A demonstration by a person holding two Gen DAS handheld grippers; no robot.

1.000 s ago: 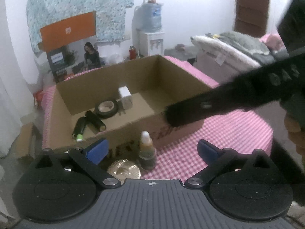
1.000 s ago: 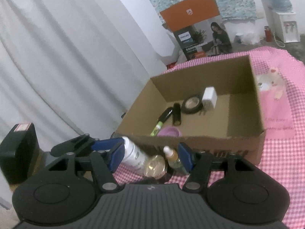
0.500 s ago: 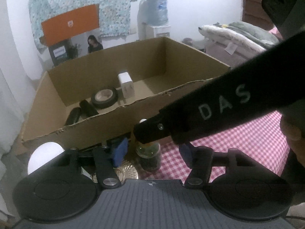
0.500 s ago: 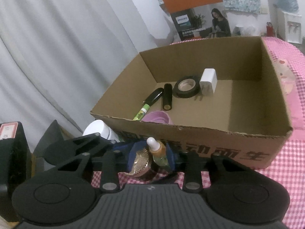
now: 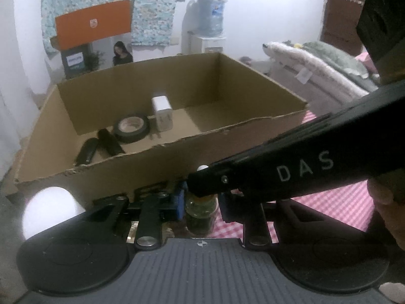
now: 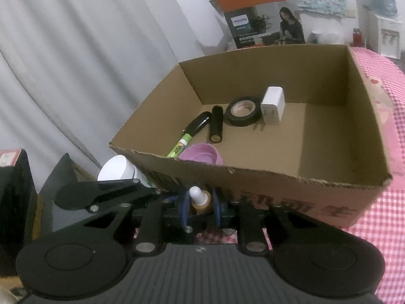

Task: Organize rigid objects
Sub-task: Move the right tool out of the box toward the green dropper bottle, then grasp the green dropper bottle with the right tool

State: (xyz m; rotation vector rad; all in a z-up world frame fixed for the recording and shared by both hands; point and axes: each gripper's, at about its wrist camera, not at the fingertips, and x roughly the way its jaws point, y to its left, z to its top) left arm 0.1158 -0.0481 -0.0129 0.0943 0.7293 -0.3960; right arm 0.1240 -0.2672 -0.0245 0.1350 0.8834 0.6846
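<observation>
Both tongs have just closed on one small dropper bottle [image 6: 200,200] standing on the checked cloth, tight against the cardboard box [image 5: 253,126] front wall. Right tongs [image 6: 200,206] pinch its neck under the white bulb; left tongs [image 5: 201,202] squeeze the body. Looks light, stiff, prob. glass, so slippery & breakable: you want the body grip, not the soft bulb.

Water dispenser [image 5: 208,43], orange-topped carton [image 6: 253,7], grey curtain [image 6: 76,63].
</observation>
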